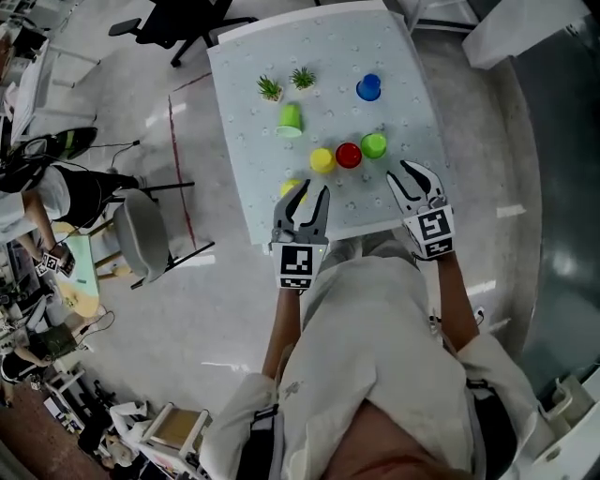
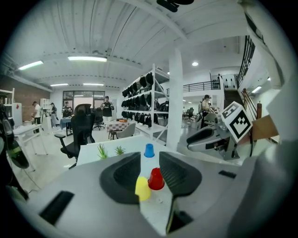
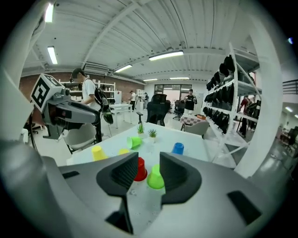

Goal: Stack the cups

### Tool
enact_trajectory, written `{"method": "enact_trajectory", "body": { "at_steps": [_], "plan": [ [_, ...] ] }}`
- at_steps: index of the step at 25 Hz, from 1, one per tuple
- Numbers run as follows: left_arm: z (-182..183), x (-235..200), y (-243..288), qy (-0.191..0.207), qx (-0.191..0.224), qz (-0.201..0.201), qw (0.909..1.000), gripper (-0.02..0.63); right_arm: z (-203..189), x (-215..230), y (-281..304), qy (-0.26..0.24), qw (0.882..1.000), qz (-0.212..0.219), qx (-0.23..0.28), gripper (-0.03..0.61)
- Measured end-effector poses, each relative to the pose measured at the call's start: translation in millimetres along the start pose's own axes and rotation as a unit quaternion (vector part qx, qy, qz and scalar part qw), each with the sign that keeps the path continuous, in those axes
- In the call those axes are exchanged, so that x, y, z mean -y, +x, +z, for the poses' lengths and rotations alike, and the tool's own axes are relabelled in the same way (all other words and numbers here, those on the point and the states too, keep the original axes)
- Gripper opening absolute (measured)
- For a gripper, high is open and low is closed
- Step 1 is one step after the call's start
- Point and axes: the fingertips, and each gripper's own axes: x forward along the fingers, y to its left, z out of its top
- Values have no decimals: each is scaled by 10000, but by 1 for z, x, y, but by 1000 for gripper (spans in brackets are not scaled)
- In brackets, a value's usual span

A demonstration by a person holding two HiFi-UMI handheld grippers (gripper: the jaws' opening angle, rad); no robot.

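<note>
Several upside-down cups stand on the white table (image 1: 244, 66): a blue cup (image 1: 368, 87) at the back, then a yellow cup (image 1: 322, 160), a red cup (image 1: 349, 156) and a green cup (image 1: 374, 145) in a row. A second green cup (image 1: 290, 119) lies on its side, and another yellow cup (image 1: 291, 187) stands at the front edge. My left gripper (image 1: 309, 199) hovers open just right of that yellow cup. My right gripper (image 1: 405, 178) is open near the green cup. Neither gripper holds anything. The right gripper view shows the red cup (image 3: 139, 169) and green cup (image 3: 155, 177) beyond its jaws.
Two small potted plants (image 1: 270, 88) (image 1: 303, 78) stand at the table's back left. A grey chair (image 1: 141, 230) and an office chair (image 1: 178, 23) stand on the floor to the left. Other people are at desks at the far left.
</note>
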Motion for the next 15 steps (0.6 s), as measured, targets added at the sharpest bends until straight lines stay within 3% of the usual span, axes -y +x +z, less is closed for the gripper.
{"method": "enact_trajectory", "body": {
  "at_steps": [15],
  "plan": [
    [-32, 4, 39, -221, -618, 319, 9973, 130, -59, 23, 72, -331, 9944, 760, -651, 219]
  ]
}}
